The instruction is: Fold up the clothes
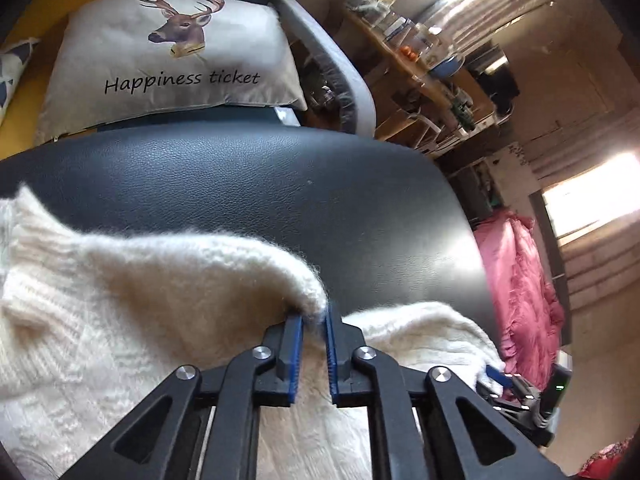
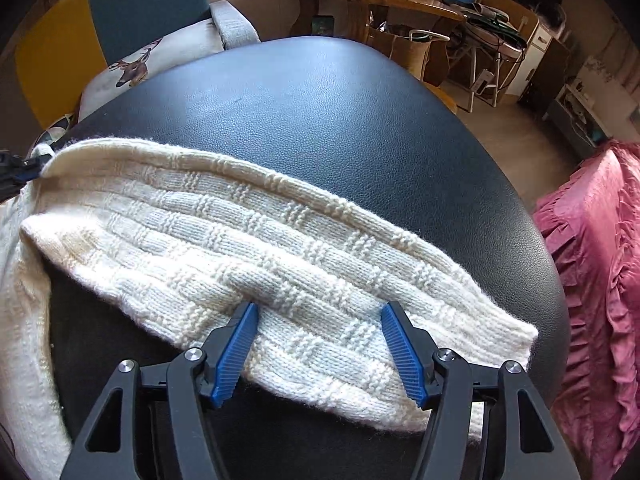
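Note:
A cream knitted sweater (image 1: pixel 120 300) lies across a black leather surface (image 1: pixel 240 184). My left gripper (image 1: pixel 315 314) is shut on a fuzzy fold of the sweater's edge, and the knit is bunched between its blue pads. In the right wrist view the sweater's sleeve (image 2: pixel 280 232) lies flat and slanted on the leather surface (image 2: pixel 320 100). My right gripper (image 2: pixel 320 308) is open just above the sleeve's near part, its fingers (image 2: pixel 240 336) wide apart on either side of the knit. The left gripper (image 2: pixel 16 172) shows at the far left, at the sleeve's upper end.
A deer-print cushion (image 1: pixel 172 52) rests on a chair with a grey armrest (image 1: pixel 320 52) behind the leather surface. A wooden table (image 2: pixel 380 0) with jars stands further back. A pink ruffled cloth (image 2: pixel 592 260) hangs at the right. Bare leather stretches beyond the sleeve.

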Demonstrator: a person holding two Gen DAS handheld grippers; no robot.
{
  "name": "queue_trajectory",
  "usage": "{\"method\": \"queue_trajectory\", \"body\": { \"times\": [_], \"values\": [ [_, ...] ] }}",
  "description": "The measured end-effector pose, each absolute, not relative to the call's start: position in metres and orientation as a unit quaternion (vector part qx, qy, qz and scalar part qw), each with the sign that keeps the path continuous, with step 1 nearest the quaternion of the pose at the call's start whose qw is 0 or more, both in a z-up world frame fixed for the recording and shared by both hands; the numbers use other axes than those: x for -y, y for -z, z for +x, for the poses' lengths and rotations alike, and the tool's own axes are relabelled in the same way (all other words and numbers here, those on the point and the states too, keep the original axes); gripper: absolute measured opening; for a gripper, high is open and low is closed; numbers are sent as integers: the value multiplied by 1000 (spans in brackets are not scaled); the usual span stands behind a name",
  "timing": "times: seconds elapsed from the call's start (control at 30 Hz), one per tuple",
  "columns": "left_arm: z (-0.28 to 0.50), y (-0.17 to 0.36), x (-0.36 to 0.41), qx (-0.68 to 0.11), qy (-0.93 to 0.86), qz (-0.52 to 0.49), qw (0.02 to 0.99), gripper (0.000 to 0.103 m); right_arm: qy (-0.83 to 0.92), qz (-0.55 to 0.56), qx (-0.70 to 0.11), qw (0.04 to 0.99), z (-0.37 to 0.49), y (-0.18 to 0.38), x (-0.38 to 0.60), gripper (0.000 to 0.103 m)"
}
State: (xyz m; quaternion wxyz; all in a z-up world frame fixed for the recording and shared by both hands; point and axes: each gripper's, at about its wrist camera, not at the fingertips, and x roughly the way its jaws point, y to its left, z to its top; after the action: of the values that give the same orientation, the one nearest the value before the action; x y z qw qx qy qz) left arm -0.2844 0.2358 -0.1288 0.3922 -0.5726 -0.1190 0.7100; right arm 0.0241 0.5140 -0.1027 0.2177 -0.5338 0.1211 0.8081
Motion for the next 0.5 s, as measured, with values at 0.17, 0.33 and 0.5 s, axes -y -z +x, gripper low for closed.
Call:
{"method": "queue_trajectory", "body": {
  "times": [0.17, 0.33, 0.5],
  "values": [
    [-262, 97, -165, 159, -727, -535, 399, 17, -816, -519, -127, 220, 24, 93, -506, 65],
    [-195, 97, -88, 92, -774, -518, 353, 17, -871, -462, -127, 108, 10, 57, -435, 65],
    [-130, 114, -21, 92, -794, -515, 311, 17, -875, -465, -111, -78, -7, 50, -326, 65]
  ]
}}
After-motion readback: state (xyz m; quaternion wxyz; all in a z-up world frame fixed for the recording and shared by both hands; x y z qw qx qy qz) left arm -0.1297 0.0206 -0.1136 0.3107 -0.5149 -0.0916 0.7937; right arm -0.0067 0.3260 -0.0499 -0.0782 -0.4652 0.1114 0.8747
